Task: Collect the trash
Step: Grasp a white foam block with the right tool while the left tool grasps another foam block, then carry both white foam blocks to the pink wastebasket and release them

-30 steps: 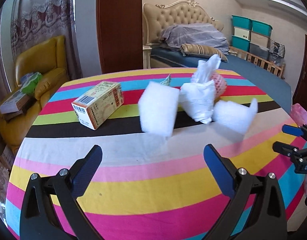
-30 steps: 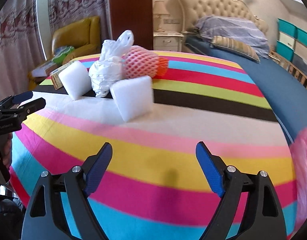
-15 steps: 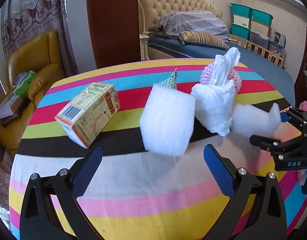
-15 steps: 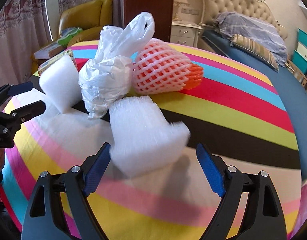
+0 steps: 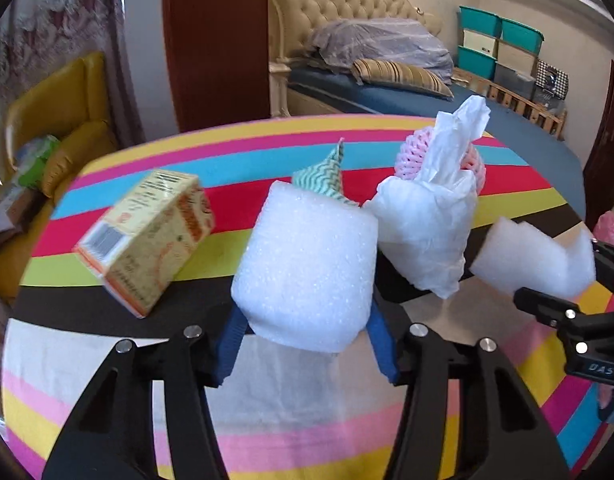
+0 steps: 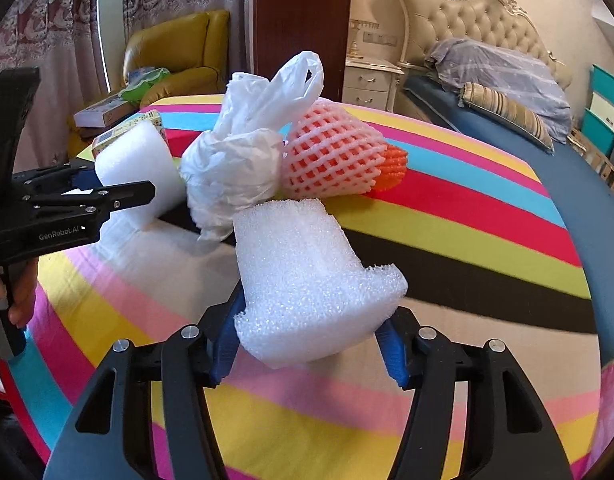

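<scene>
On the round table with the striped cloth (image 5: 267, 440) lies a pile of trash. My left gripper (image 5: 305, 322) has a white foam block (image 5: 307, 268) between its blue pads; the jaws are closing and both pads touch the block's sides. My right gripper (image 6: 311, 332) is closing the same way on a second white foam block (image 6: 307, 280), which bulges between its pads. Behind the blocks sit a knotted white plastic bag (image 5: 427, 232) and a pink-orange foam fruit net (image 6: 331, 160). A yellow carton (image 5: 147, 236) lies to the left.
A green zigzag paper scrap (image 5: 323, 176) pokes up behind the left block. Beyond the table stand a yellow armchair (image 6: 175, 52), a dark wooden post (image 5: 215, 40), a bed (image 6: 507, 80) and stacked storage boxes (image 5: 499, 52). Something pink (image 5: 611, 228) shows at the table's right edge.
Both grippers moved forward over the table to the foam blocks. Their jaws, wide apart before, have narrowed onto a block each.
</scene>
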A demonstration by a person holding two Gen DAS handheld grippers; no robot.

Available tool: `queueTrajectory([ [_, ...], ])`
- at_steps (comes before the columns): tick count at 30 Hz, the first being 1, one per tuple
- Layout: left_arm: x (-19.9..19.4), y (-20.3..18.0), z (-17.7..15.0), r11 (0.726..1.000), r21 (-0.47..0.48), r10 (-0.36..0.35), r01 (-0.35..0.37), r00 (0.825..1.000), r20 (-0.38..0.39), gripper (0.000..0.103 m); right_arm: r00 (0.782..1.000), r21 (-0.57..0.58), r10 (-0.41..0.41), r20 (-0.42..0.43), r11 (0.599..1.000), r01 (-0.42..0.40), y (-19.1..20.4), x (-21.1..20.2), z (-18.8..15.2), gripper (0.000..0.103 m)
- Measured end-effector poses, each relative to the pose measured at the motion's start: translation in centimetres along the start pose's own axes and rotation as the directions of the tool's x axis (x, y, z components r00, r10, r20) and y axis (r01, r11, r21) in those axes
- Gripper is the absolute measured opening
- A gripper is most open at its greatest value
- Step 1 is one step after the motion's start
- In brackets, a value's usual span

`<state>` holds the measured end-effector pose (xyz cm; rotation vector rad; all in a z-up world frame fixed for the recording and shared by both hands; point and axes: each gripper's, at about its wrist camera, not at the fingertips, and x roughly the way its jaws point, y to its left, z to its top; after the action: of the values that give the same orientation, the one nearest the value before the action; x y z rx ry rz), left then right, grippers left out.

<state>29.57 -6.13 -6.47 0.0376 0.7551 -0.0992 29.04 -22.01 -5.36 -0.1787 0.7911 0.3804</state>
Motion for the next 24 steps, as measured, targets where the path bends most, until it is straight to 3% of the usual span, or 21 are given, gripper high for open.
queueTrajectory([
  [7, -2.6, -0.1, -2.6, 0.999, -0.046, 0.011, -0.009, 0.999, 0.033, 0.053, 1.000, 0.041, 0.020, 0.010, 0.999, -0.021, 0.9, -1.8, -2.0, 0.056],
  [17, -7.9, -1.7, -7.4, 1.000, -0.023, -0.001, 0.003, 0.994, 0.109, 0.053, 0.998, 0.082, 0.028, 0.054, 0.996, -0.032, 1.8, -4.8, -4.2, 0.056],
  [24, -10.3, -4.1, -8.9, 0.999, 0.018, -0.031, 0.028, 0.985, 0.168, 0.053, 0.993, 0.113, 0.009, 0.115, 0.993, -0.022, 1.7, -7.3, -5.4, 0.057],
])
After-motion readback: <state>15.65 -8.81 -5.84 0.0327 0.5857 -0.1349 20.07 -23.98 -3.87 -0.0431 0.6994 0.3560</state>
